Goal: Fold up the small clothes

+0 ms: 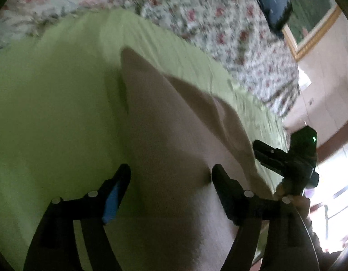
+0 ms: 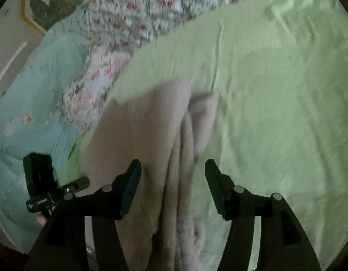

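Garment: beige cloth (image 1: 174, 149) lay soft, light, rumpled on green sheet (image 1: 49, 117).
Jaws: left gripper (image 1: 170, 176) and right gripper (image 2: 172, 169) gaped, empty.
Grip: likely near edge.

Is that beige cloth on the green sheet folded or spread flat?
Partly folded: the beige cloth shows bunched lengthwise pleats and an overlapping flap on the green sheet.

- A light green sheet (image 1: 49, 113) spreads wide across the bed.
- A floral quilt (image 1: 219, 22) with red blooms lies behind it.
- A dark blue cushion (image 1: 273, 2) sits on the quilt.
- A gold-framed picture (image 1: 314, 18) hangs on the wall.
- A pale turquoise flowered blanket (image 2: 31, 103) lies beside the sheet.
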The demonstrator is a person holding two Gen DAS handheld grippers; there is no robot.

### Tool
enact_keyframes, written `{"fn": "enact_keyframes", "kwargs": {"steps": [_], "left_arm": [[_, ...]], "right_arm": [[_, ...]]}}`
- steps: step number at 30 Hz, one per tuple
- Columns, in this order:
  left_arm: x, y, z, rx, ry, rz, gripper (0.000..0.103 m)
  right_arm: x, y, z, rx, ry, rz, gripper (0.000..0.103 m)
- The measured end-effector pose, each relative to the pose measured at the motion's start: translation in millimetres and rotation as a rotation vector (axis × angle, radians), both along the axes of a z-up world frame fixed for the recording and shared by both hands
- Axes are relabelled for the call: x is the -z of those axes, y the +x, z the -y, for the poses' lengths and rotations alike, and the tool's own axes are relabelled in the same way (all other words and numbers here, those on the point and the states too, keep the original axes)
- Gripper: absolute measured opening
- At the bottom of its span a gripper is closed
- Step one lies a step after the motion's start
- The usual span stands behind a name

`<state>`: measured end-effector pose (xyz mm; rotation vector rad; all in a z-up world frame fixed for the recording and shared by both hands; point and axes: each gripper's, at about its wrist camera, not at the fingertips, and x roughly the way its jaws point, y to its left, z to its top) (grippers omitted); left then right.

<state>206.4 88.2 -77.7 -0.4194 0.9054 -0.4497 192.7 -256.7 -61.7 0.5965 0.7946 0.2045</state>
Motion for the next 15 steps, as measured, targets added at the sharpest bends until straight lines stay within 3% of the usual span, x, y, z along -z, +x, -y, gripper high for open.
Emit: {"fn": "enact_keyframes", "kwargs": {"steps": [6,8,9,13,15], "left_arm": [[0.4,30.6,-14.0,-0.090,0.025,-0.018,0.075],[1.8,39.1,-10.0,-0.102,0.035,-0.026,0.074],[1.6,41.7,-8.5,-0.106,0.047,-0.028,0.074],[-0.9,45.3,8.5,-0.088,0.138,-0.008,0.073],[4.8,49.2,19.4,-0.075,0.179,-0.025,0.072]], "right_arm": [[-20.5,46.1,0.1,0.010,-0.017,0.041,0.059],[-14.5,64.4,-6.5,-0.013,-0.014,0.007,0.044],[-11.0,72.9,-9.7,-0.021,-0.032,-0.020,0.015],[-22.9,55.3,4.4,0.042,0.000,0.077,0.010],[-19.0,47.5,12.1,0.082,-0.004,0.066,0.010]]}}
